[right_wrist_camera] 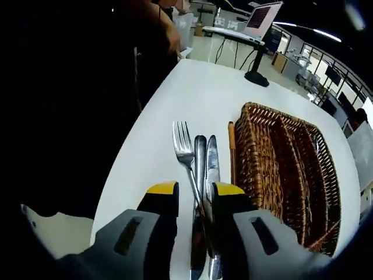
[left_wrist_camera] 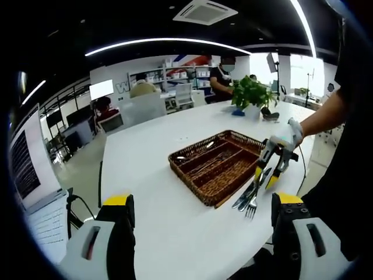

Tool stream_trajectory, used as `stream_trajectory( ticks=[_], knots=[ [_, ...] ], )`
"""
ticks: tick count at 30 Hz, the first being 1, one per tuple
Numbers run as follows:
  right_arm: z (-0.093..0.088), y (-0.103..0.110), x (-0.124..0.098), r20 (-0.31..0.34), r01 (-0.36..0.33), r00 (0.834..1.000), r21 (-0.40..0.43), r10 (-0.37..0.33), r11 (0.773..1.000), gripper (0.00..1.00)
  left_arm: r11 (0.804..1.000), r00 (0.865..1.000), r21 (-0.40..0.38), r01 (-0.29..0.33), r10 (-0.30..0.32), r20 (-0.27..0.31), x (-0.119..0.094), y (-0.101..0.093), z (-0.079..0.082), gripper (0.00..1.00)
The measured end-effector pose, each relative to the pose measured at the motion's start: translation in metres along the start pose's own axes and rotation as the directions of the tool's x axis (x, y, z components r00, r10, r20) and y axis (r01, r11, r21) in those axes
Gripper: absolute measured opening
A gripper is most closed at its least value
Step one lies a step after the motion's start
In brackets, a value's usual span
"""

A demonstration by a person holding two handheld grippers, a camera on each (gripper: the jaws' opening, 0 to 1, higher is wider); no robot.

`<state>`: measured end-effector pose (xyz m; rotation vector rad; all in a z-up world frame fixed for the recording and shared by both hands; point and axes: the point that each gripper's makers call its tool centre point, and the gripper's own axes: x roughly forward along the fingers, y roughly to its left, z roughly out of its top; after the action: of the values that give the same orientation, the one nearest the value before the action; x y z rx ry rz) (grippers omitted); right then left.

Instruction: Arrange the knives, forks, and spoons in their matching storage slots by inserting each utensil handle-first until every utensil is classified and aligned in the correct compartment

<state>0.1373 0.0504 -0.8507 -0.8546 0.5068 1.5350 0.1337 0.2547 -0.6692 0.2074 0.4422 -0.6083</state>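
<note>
fork (right_wrist_camera: 184,149): shiny metal | basket (right_wrist_camera: 289,175): rough woven wicker | table (right_wrist_camera: 175,93): smooth matt white

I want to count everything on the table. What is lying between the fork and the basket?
In the right gripper view, between the fork and the wicker basket lie two steel utensils side by side, then a thin brown stick along the basket's edge.

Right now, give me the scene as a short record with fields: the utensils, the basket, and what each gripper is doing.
surface: white table
organizer: wicker basket with long compartments, beside the loose utensils
loose utensils: fork, two more steel utensils alongside it, lying parallel on the table
wooden stick: thin brown piece against the basket's near wall
right gripper: open, jaws straddling the utensil handles
left gripper: open, holding nothing, back from the basket
background: potted plant at the far end of the table
</note>
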Motion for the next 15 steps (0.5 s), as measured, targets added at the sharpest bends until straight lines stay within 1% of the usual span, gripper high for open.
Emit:
stream_trajectory(
  ticks=[2,5,13,15],
  knots=[
    [-0.002,0.0,0.003,-0.006,-0.007,1.0,0.001,0.007,1.0,0.19,1.0,1.0,-0.002,-0.002,0.002,0.0,0.0,0.001,-0.001,0.99],
    [-0.002,0.002,0.005,-0.009,-0.022,1.0,0.004,0.022,1.0,0.15,1.0,1.0,-0.005,-0.004,0.004,-0.003,-0.001,0.002,-0.001,0.99],
    [-0.007,0.005,0.013,-0.029,-0.038,0.999,-0.021,0.037,0.999,0.14,1.0,1.0,-0.011,-0.003,0.003,0.002,-0.001,0.004,-0.001,0.99],
    [-0.009,0.005,0.014,-0.044,-0.039,0.998,-0.025,0.038,0.999,0.13,1.0,1.0,-0.016,-0.001,0.001,0.006,-0.001,0.004,0.0,0.99]
  ],
)
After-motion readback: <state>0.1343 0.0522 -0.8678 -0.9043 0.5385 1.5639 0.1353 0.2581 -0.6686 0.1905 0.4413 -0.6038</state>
